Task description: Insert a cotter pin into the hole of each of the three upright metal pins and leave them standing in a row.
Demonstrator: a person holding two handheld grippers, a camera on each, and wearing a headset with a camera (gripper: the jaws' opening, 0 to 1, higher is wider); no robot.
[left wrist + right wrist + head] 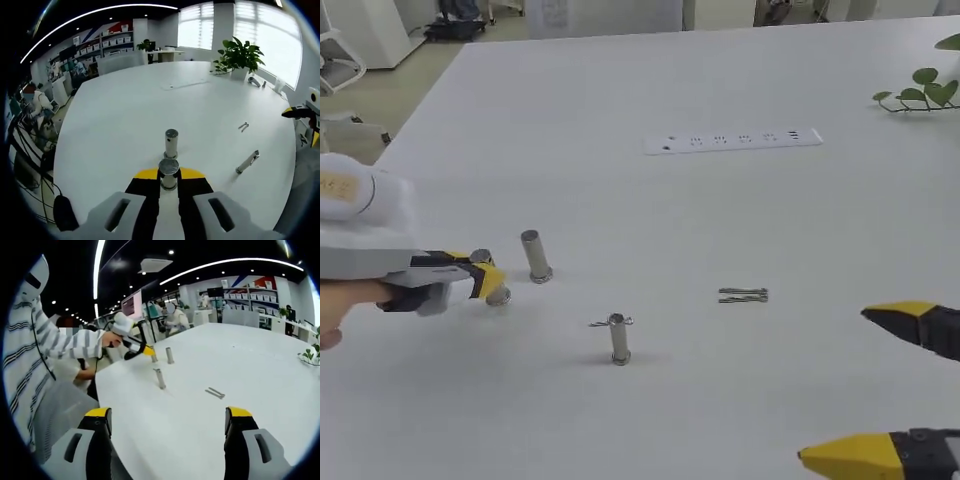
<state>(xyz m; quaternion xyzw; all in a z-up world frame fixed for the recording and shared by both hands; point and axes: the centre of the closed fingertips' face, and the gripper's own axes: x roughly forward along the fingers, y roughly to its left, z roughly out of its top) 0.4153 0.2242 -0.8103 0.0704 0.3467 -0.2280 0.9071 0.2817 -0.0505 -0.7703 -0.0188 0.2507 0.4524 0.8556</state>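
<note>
The fitted metal pin (618, 340) is standing upright on the desk (720, 220) with an inserted cotter pin (611, 321) being carried through its hole, so that one is judged done. The bare metal pin (535, 257) is standing upright behind it, to the left, with nothing through it. The held metal pin (169, 167) is being clamped between the jaws of the left gripper (170, 175), just beside the bare one, probably so that it is being steadied in the row while a cotter pin is fetched. The loose cotter pins (743, 295) are lying flat, well apart to the right. They are being approached from that side by the right gripper (832, 385), whose jaws are being held wide apart, seemingly for picking one up. A power strip (733, 140) is lying farther back.
</note>
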